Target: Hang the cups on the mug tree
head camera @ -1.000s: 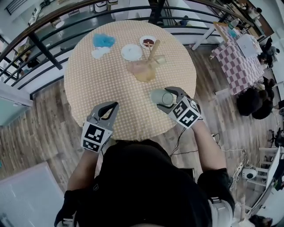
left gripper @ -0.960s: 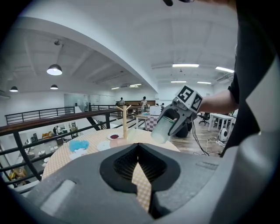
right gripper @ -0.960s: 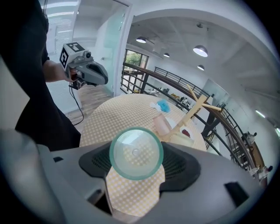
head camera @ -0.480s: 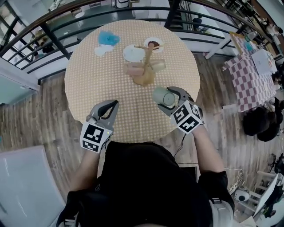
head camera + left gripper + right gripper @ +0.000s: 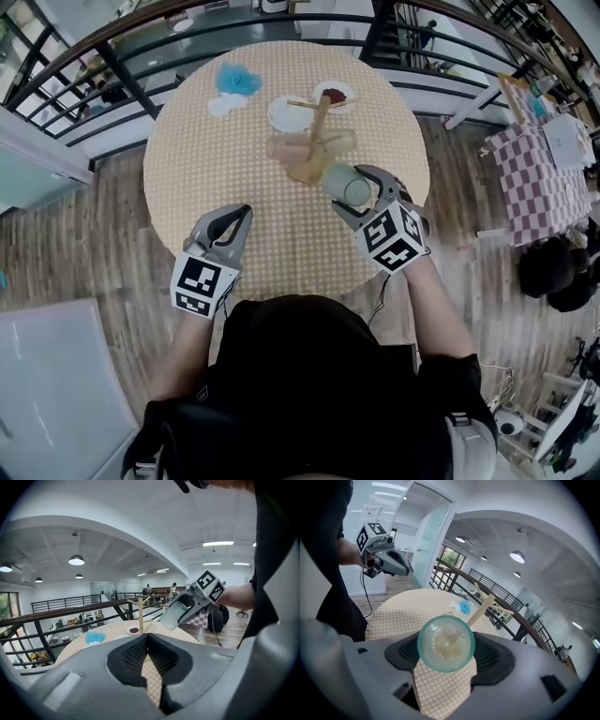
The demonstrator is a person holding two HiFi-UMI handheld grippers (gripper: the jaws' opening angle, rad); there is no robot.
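Observation:
A wooden mug tree [image 5: 317, 127] stands on the far half of the round checked table [image 5: 187, 169]. A pale green glass cup [image 5: 345, 185] lies sideways in my right gripper [image 5: 361, 194], which is shut on it just in front of and to the right of the tree's base. In the right gripper view the cup's mouth [image 5: 446, 643] faces the camera, with the tree [image 5: 483, 607] behind it. A pink cup [image 5: 286, 146] and a yellowish cup [image 5: 341, 142] lie by the tree's base. My left gripper [image 5: 240, 217] is shut and empty over the table's near left.
A white plate [image 5: 289, 112] and a plate with dark food [image 5: 336, 95] sit behind the tree. A blue cloth-like thing [image 5: 237, 79] and a small white thing [image 5: 221, 103] lie at the far left. A black railing [image 5: 122, 80] runs behind the table.
My right gripper has carried the green cup up the table, closer to the mug tree's base. The left gripper has shifted only a little and stays shut.

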